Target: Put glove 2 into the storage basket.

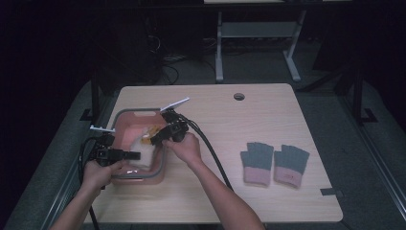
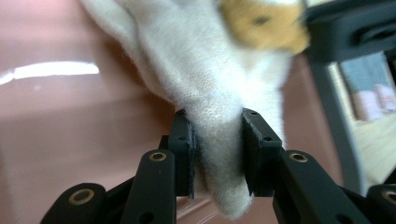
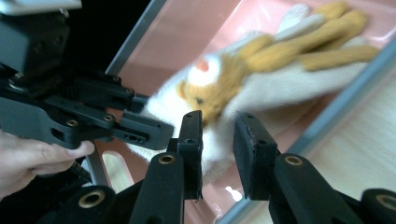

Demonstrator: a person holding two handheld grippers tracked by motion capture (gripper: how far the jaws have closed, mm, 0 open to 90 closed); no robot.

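Basin (image 1: 125,116): pink, grey-rimmed, at the left of the counter (image 1: 268,191).
Toy (image 1: 146,148): white plush with orange head and limbs, lying inside the basin; in the right gripper view (image 3: 261,79) its limbs stretch toward the far rim.
Left gripper (image 1: 135,155): enters the basin from the left, held by the left hand (image 1: 98,173); its jaws are clamped on a white fold of the toy (image 2: 219,154), pads pressing the fabric from both sides.
Right gripper (image 1: 147,140): reaches in from the right, held by the right hand (image 1: 184,148); its jaws stand slightly apart (image 3: 218,140), with white plush seen between them and no pad pressing on it.
Gloves (image 1: 274,162): a grey-and-pink pair, flat on the counter, well apart from the basin.
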